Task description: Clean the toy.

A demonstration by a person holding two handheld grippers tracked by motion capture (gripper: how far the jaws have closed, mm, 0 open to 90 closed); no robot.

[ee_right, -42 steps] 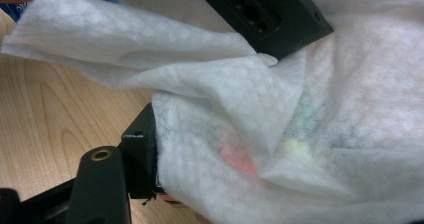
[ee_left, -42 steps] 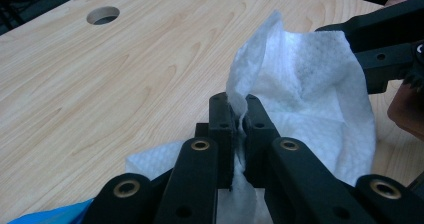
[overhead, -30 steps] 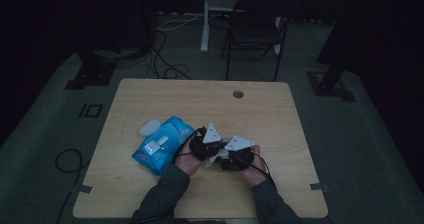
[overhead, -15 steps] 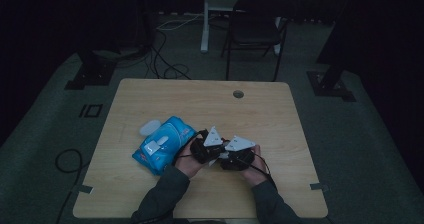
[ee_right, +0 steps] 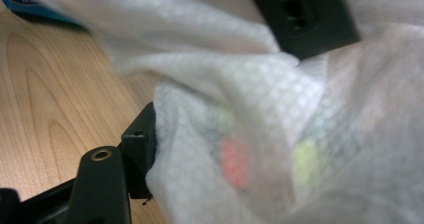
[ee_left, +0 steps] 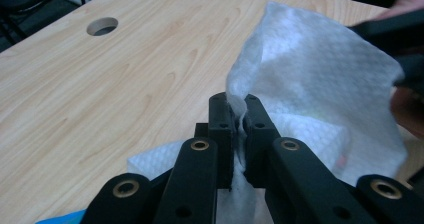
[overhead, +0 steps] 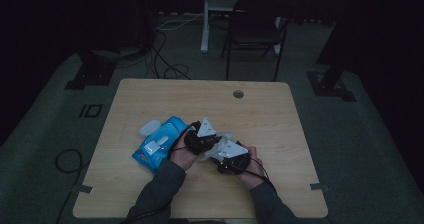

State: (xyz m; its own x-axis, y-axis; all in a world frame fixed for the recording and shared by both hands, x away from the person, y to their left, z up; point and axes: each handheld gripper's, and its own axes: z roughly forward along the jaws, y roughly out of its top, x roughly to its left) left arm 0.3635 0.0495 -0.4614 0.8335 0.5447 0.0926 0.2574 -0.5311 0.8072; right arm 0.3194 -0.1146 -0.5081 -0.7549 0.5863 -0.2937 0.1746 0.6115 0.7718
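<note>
- While the person's hands met near the middle of the front half of the surface [overhead: 280, 109], the left gripper [ee_left: 239, 115] had its fingers pressed nearly together on a pinch of a white wipe [ee_left: 310, 74].
- That wipe rose from the fingers as a loose, quilted sheet, with more of it lying flat on the wood below and just beside them.
- From above, the wipe [overhead: 226, 137] showed as a pale patch between the two grippers, toward the front edge and slightly left of centre.
- The right gripper [overhead: 231, 156] sat touching the same sheet; in its own view the wipe [ee_right: 260, 149] draped over its fingers, so I could not tell whether they were closed or parted.
- A blue wipes pack [overhead: 159, 148] lay just left of the hands, well clear of the left edge, with a small white lid [overhead: 148, 129] beside it on its far side.
- A round cable hole [overhead: 238, 93] sat near the far edge.
- Judged from this, the step in hand was spreading or folding the pulled wipe between both grippers.
- The next move likely called for a firm hold by the right fingers on a free edge, then drawing the hands apart without tearing.
</note>
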